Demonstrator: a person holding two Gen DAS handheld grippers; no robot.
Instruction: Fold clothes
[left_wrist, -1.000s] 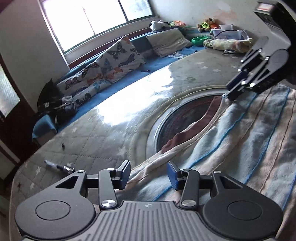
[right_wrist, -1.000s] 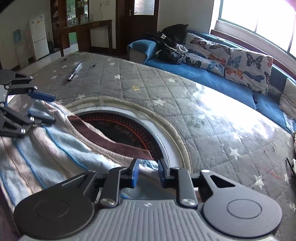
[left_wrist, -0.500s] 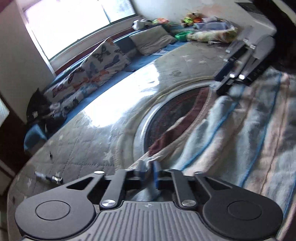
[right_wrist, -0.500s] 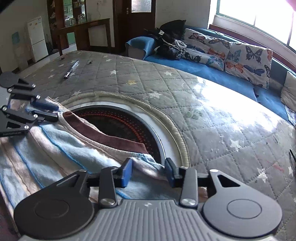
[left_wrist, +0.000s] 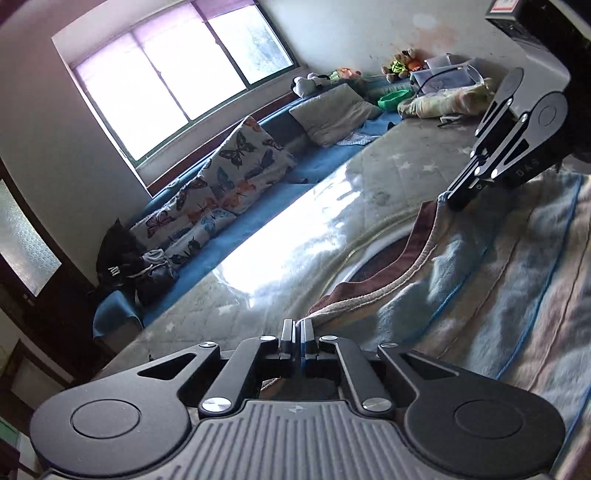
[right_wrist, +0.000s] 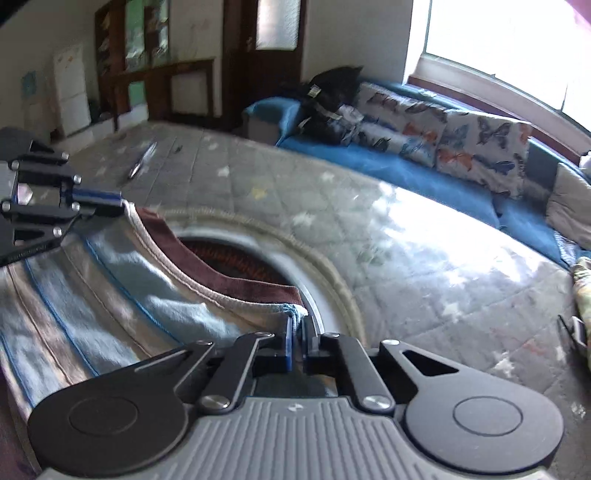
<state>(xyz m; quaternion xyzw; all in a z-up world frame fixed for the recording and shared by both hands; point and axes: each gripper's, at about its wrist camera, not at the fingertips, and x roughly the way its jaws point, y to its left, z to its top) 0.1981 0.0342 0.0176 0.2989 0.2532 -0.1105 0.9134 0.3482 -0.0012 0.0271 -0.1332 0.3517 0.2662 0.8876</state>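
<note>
A striped garment (left_wrist: 480, 266) in pale blue, beige and pink with a brown hem lies on a grey quilted mat (left_wrist: 258, 295); it also shows in the right wrist view (right_wrist: 110, 295). My left gripper (left_wrist: 297, 328) is shut on one corner of its brown-hemmed edge. My right gripper (right_wrist: 297, 325) is shut on the other corner of that edge. Each gripper shows in the other's view, the right one (left_wrist: 458, 201) and the left one (right_wrist: 118, 203). The edge is lifted and sags between them.
A round dark rug (right_wrist: 236, 258) with a white rim lies under the garment. A blue bench (right_wrist: 424, 177) with butterfly cushions (right_wrist: 480, 144) runs under the window. A pen-like object (right_wrist: 142, 160) lies on the mat. Toys and bins (left_wrist: 424, 74) stand at the far end.
Both grippers have shut on the garment's edge, the left first and then the right. They have lifted it, and the views have tilted upward.
</note>
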